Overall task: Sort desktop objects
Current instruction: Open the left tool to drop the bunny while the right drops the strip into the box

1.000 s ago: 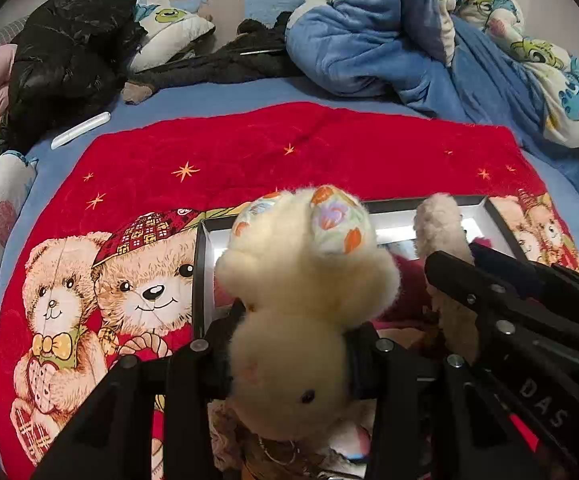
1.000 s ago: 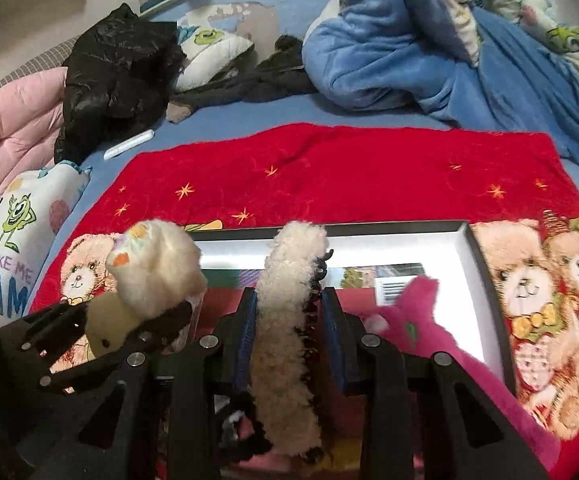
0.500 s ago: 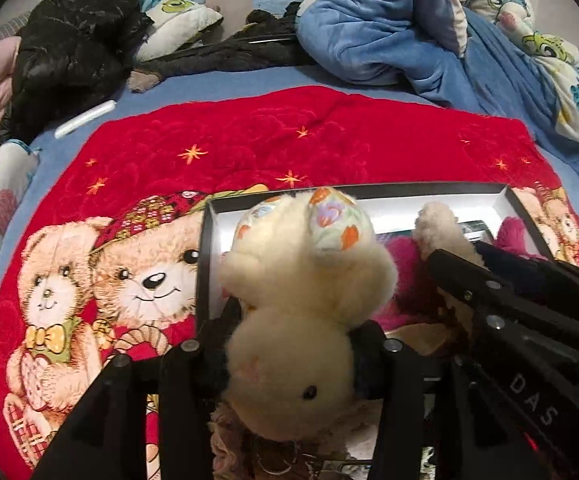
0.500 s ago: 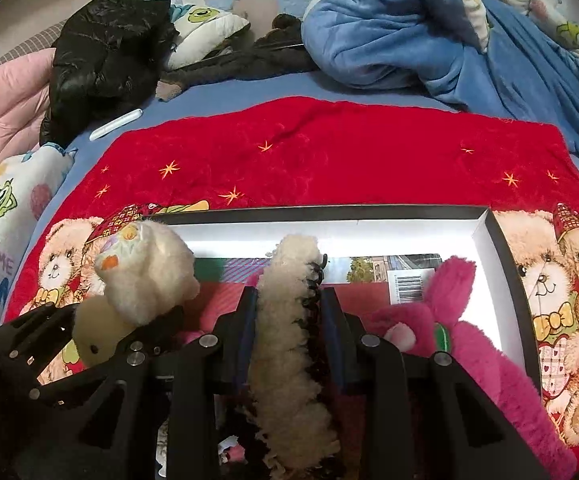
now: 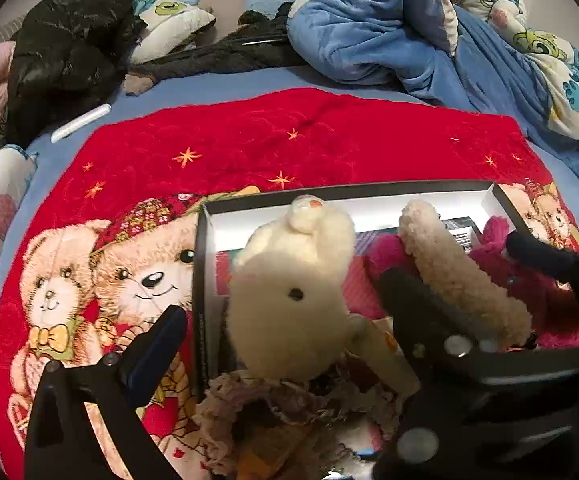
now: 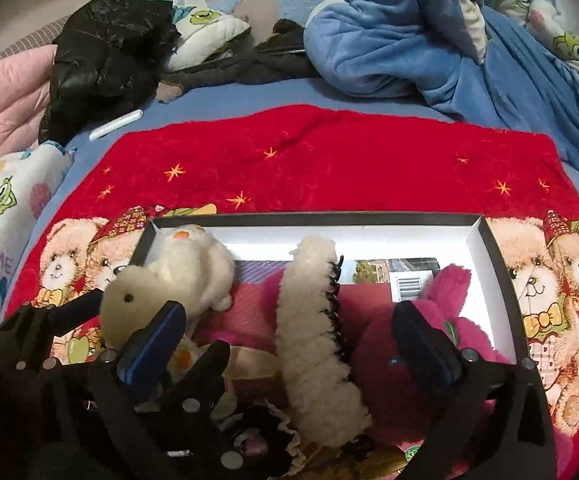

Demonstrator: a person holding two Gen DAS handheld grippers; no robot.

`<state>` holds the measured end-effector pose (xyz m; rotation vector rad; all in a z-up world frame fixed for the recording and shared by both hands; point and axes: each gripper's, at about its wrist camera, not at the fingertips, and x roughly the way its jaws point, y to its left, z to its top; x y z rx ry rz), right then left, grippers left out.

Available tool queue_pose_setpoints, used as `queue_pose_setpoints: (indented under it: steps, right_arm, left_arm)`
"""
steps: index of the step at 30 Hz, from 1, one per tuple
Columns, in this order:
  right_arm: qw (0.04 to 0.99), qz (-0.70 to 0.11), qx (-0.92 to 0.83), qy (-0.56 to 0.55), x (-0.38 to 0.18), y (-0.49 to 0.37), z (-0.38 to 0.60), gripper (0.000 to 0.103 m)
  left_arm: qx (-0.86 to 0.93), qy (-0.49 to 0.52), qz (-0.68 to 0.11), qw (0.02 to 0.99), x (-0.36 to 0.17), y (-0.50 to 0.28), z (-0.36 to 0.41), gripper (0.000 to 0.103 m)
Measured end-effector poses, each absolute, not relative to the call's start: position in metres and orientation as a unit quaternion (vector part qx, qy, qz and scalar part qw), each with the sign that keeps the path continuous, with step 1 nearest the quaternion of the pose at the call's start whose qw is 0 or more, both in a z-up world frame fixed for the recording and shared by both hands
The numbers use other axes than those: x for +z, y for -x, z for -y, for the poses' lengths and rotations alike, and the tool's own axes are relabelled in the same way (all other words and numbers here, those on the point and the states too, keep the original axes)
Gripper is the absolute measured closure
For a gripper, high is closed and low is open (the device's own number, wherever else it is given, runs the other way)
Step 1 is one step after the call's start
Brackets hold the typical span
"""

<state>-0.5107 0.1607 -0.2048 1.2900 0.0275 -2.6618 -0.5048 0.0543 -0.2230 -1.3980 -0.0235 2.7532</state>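
Observation:
A black-rimmed white box (image 5: 369, 192) (image 6: 313, 218) sits on the red bear-print blanket. A cream plush toy (image 5: 293, 300) (image 6: 169, 292) lies in the box's left part, between the open jaws of my left gripper (image 5: 289, 340), no longer clamped. A fluffy cream hair claw (image 6: 313, 340) (image 5: 461, 276) lies in the box's middle, between the open jaws of my right gripper (image 6: 289, 340). A pink plush (image 6: 429, 340) (image 5: 529, 280) fills the box's right part. Frilly scrunchies (image 5: 281, 408) lie at the box's near side.
The red blanket (image 6: 329, 160) lies on a blue bedsheet. A black jacket (image 6: 105, 52), a pink quilt (image 6: 5, 100), a white stick (image 6: 115, 125) and a blue duvet (image 6: 409, 48) lie behind it.
Both grippers have opened. The cream plush has dropped from the left gripper into the box and tipped over. The hair claw has been released by the right gripper into the box.

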Motion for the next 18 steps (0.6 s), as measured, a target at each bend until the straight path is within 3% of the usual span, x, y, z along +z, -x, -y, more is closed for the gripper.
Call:
queue_pose_setpoints:
  steps: [18]
  right_arm:
    - [0.073,-0.03,-0.909,-0.408,-0.154,0.484,-0.153,0.0]
  left_arm:
    - [0.904,0.427,0.008,0.024,-0.163,0.474,-0.043,0.0]
